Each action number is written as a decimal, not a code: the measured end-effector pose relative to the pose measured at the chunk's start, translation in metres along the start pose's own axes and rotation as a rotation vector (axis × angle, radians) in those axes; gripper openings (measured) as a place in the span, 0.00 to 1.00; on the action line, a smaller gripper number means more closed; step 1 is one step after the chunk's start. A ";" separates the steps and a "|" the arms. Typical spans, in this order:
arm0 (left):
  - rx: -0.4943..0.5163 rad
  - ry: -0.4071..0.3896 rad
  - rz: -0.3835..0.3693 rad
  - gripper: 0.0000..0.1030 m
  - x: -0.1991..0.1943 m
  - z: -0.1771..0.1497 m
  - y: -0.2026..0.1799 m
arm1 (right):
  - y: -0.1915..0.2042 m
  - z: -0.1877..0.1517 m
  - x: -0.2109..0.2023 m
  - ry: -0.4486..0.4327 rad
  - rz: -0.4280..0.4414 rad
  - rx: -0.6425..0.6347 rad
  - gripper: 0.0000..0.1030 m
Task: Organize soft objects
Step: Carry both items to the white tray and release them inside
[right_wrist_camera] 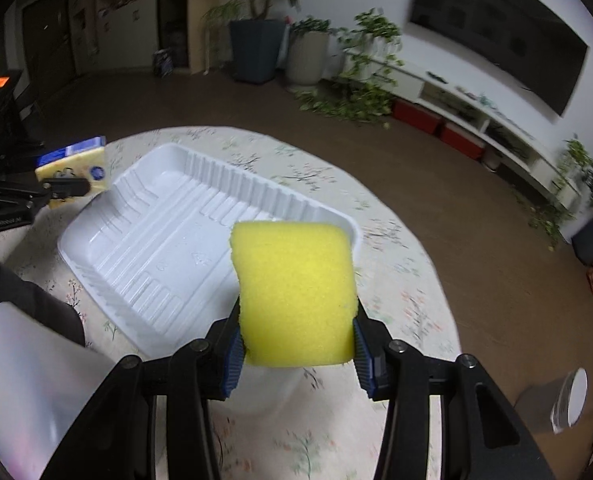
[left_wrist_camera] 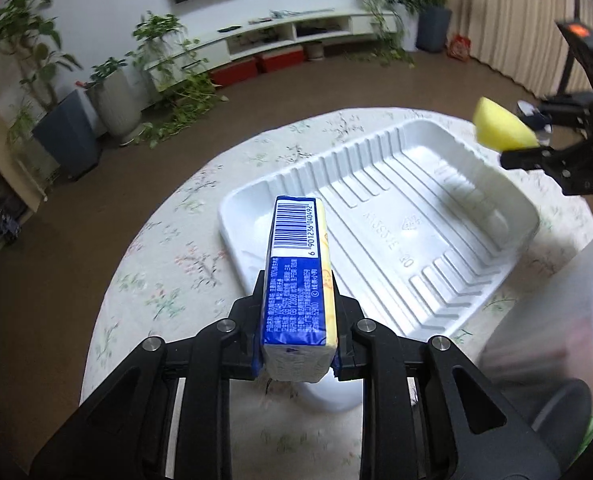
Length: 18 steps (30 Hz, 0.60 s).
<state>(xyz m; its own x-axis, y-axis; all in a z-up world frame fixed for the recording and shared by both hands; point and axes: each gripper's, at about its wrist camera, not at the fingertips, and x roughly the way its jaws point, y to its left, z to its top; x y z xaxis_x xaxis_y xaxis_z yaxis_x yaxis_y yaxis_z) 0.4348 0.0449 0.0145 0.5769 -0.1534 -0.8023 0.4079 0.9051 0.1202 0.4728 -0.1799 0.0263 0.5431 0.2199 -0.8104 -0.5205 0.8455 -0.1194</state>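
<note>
The left gripper [left_wrist_camera: 296, 312] clamps a blue tissue pack [left_wrist_camera: 296, 268] above the white tray's [left_wrist_camera: 456, 280] seven o'clock rim. The right gripper [right_wrist_camera: 296, 332] squeezes a yellow sponge [right_wrist_camera: 294, 292] over the tray's [right_wrist_camera: 156, 232] four o'clock corner.

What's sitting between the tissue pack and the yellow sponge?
The empty white tray; the right wrist view shows it between the tissue pack and the sponge.

tissue pack [left_wrist_camera: 296, 280] clamped by fingers [left_wrist_camera: 252, 300], white tray [left_wrist_camera: 436, 232]
</note>
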 end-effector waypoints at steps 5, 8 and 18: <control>0.017 0.038 -0.033 0.21 0.020 0.002 -0.003 | 0.008 0.013 0.024 0.035 0.033 -0.036 0.47; 0.040 0.058 -0.038 0.21 0.029 0.004 -0.007 | 0.013 0.017 0.040 0.064 0.041 -0.057 0.47; 0.065 0.091 -0.038 0.23 0.045 0.006 -0.015 | 0.017 0.013 0.070 0.114 0.051 -0.070 0.48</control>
<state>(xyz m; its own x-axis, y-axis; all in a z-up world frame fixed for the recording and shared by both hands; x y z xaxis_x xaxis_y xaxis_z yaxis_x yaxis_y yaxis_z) 0.4593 0.0218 -0.0202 0.4947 -0.1477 -0.8564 0.4746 0.8714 0.1239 0.5102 -0.1441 -0.0248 0.4382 0.2015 -0.8760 -0.5923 0.7978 -0.1128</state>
